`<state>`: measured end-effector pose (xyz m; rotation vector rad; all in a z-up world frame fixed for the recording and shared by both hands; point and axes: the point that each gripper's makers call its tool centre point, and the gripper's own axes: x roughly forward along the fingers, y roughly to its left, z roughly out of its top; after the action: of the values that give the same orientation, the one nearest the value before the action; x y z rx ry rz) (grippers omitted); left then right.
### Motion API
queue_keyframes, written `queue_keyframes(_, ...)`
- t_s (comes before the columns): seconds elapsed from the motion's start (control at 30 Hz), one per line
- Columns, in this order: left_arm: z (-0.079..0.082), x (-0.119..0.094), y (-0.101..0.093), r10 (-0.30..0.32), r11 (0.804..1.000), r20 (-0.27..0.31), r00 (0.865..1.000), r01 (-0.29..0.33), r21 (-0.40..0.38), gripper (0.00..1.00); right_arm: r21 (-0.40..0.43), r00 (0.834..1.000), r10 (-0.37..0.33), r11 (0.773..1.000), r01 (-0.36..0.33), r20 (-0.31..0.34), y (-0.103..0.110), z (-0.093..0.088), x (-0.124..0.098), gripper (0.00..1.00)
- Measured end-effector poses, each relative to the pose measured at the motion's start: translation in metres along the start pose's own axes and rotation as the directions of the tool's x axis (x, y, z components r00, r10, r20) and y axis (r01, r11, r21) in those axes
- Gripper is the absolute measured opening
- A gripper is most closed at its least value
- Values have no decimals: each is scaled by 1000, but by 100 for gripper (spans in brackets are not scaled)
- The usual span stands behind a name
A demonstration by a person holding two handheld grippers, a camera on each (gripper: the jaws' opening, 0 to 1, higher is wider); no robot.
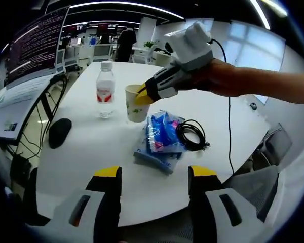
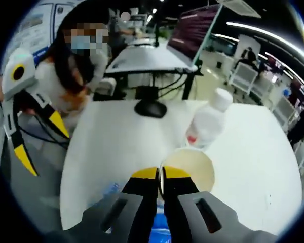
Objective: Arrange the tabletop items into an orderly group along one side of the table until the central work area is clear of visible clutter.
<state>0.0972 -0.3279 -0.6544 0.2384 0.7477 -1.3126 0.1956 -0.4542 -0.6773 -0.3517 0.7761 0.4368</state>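
Note:
A white paper cup (image 1: 135,110) stands mid-table beside a clear water bottle (image 1: 106,90) with a red label. My right gripper (image 1: 145,96) reaches in from the right and is shut on the cup's rim. In the right gripper view its jaws (image 2: 162,173) pinch the near rim of the cup (image 2: 198,169), with the bottle (image 2: 209,121) just behind. A blue snack packet (image 1: 161,135) and a coiled black cable (image 1: 191,135) lie near the cup. My left gripper (image 1: 156,174) hovers open over the table's near edge, holding nothing, and appears open at the left (image 2: 42,143).
A black mouse (image 1: 59,132) (image 2: 150,109) lies near one side of the round white table (image 1: 91,167). Desks with monitors (image 1: 35,40) and hanging cables stand beyond that side. A person sits behind the table (image 2: 86,76). A chair (image 1: 273,147) stands at the right.

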Motion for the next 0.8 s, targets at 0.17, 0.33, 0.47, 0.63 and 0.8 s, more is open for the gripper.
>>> queue_keyframes(0.17,-3,-5,2,10,1000,6,1000,-10,-9,52,-28,999,-5,1000,4,-33,-7,-7,13,0)
queue_keyframes(0.33,-4,-7,0,10,1000,3,1000,-10,-14,52,-3,998,-33,999,33,-56,-19,-19,23,0)
queue_keyframes(0.47,-4,-8,0,13,1000,8,1000,-13,-18,52,58,998,-47,997,50,-49,-29,-25,29,0)
queue_keyframes(0.63,-3,-10,0,20,1000,14,1000,-20,-21,51,65,997,-59,996,62,-55,-40,-26,33,0)
queue_keyframes(0.8,-3,-10,-1,23,999,17,1000,-22,-26,51,67,996,-60,996,64,-60,-49,-23,40,0)
